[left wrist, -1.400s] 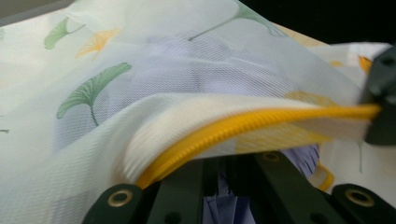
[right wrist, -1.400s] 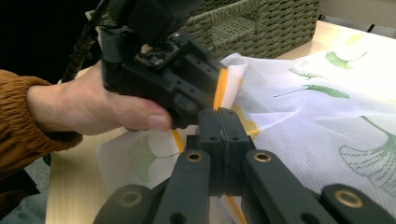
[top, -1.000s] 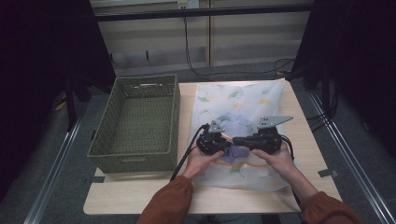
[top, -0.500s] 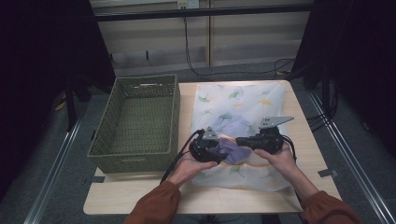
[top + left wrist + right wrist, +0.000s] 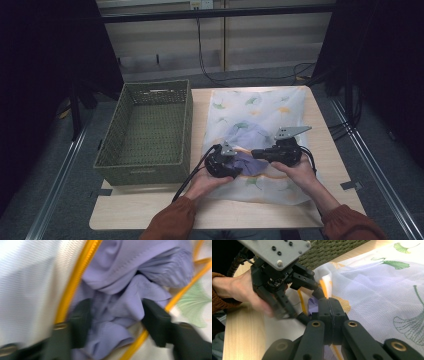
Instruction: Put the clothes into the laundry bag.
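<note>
In the high view, a white mesh bag (image 5: 260, 125) with green leaf prints lies flat on the right half of the wooden surface (image 5: 150, 210). A purple cloth (image 5: 247, 137) is inside the bag, near its middle, and it shows through the mesh. A green woven basket (image 5: 145, 132) stands just beside the bag, on the left half of the surface. The left gripper (image 5: 235, 167) and the right gripper (image 5: 255, 154) meet over the near part of the bag, close to each other, and the person's hands in orange sleeves hold them from below.

In the left gripper view, the picture is blurred. The two black jaws stand apart, one on each side of a bunch of the purple cloth (image 5: 125, 297), with the cloth between them. A yellow zipper edge (image 5: 75, 282) of the bag runs around the cloth, so the cloth sits in the bag's opening.

In the right gripper view, the right gripper (image 5: 329, 305) has its jaws pressed together at the bag's opening; if they pinch mesh between them, it cannot be told. The left gripper (image 5: 312, 305) is just ahead, with open jaws at the yellow edge (image 5: 323, 288). A small part of the purple cloth (image 5: 313, 306) shows there.
</note>
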`<state>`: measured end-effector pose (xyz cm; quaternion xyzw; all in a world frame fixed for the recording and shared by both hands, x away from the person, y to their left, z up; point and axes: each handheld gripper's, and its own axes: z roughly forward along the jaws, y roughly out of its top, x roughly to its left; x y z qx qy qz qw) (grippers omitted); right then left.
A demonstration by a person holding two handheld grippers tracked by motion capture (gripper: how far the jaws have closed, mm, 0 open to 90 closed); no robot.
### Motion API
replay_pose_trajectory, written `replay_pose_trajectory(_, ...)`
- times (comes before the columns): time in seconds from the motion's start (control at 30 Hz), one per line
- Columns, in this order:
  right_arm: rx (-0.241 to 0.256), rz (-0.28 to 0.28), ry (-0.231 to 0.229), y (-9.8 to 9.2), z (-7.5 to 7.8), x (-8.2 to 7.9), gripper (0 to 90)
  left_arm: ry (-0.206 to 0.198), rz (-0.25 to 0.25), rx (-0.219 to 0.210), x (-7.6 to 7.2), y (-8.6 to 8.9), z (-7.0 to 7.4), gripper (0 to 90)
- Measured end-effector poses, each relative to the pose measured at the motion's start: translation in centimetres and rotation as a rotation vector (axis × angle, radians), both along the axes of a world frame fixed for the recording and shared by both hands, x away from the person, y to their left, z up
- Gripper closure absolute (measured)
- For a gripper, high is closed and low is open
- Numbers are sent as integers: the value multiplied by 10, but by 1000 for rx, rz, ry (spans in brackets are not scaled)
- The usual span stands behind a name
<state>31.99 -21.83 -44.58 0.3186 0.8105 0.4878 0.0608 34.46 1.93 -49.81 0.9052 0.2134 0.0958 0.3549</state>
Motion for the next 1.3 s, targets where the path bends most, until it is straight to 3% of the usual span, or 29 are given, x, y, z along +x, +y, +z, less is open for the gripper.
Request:
replay_pose_trajectory(0.07,-6,5,2,2,-1,0,900,-28,5,27,0,-1,2,669)
replay_pose_trajectory(0.1,-8,6,5,3,-1,0,900,-40,16,12,0,-2,0,731)
replay_pose_trajectory(0.17,-9,11,1,5,-1,-1,900,-43,31,22,1,-3,2,858)
replay_pose_trajectory(0.2,-11,14,1,6,-1,-1,900,-29,43,6,1,-4,1,867)
replay_pose_trajectory(0.23,-9,15,-2,6,0,-1,900,-20,58,0,1,-5,2,871)
replay_pose_trajectory(0.27,-8,17,-4,7,1,-1,900,-14,40,-3,3,-4,3,873)
replay_pose_trajectory(0.4,9,23,-19,9,6,-3,900,14,60,-85,3,-12,6,875)
replay_pose_trajectory(0.53,22,26,-27,10,10,-5,900,29,68,-120,7,-19,12,875)
replay_pose_trajectory(0.63,29,32,-34,11,13,-6,900,24,84,-144,12,-26,17,876)
replay_pose_trajectory(0.7,37,31,-42,10,16,-7,900,23,111,-185,16,-30,22,876)
replay_pose_trajectory(0.73,43,30,-42,9,18,-7,900,12,110,-178,17,-31,25,876)
replay_pose_trajectory(0.9,47,31,-40,8,18,-8,900,-8,175,-252,24,-38,29,877)
replay_pose_trajectory(1.07,43,39,-32,6,17,-9,900,2,187,-242,27,-40,20,875)
replay_pose_trajectory(1.2,20,42,-12,6,10,-8,900,34,155,-218,27,-39,10,860)
replay_pose_trajectory(1.27,18,35,-6,5,9,-7,900,43,126,-190,26,-37,8,814)
replay_pose_trajectory(1.3,15,33,-6,4,8,-6,900,55,122,-202,26,-37,7,778)
